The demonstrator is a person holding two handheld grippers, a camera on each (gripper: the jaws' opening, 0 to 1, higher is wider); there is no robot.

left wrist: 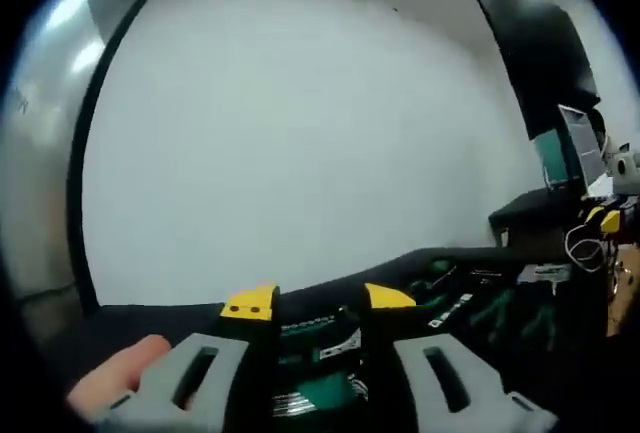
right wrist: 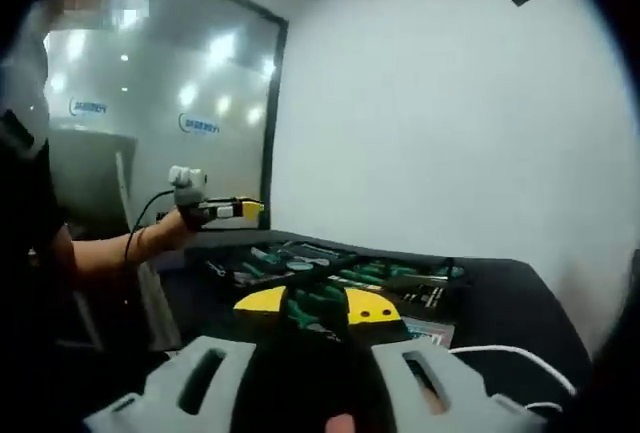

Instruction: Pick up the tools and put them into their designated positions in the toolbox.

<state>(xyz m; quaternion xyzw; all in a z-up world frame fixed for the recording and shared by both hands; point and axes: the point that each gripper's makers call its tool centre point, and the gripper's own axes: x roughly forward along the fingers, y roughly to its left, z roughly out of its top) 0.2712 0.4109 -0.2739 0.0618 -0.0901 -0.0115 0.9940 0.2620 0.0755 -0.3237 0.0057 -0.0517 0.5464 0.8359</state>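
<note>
An open black toolbox holds several green-handled tools in its tray on a dark table. My right gripper hovers just in front of it, its yellow-tipped jaws apart with nothing gripped between them. At the left of the right gripper view, a person's hand holds my left gripper over the toolbox's far left end. In the left gripper view, the left gripper is open above the toolbox, and green tools show through the gap between its jaws.
A white wall stands behind the table, with a glass partition to one side. A white cable lies on the table right of the toolbox. A desk with a laptop and clutter sits beyond the toolbox. A fingertip shows beside the left jaw.
</note>
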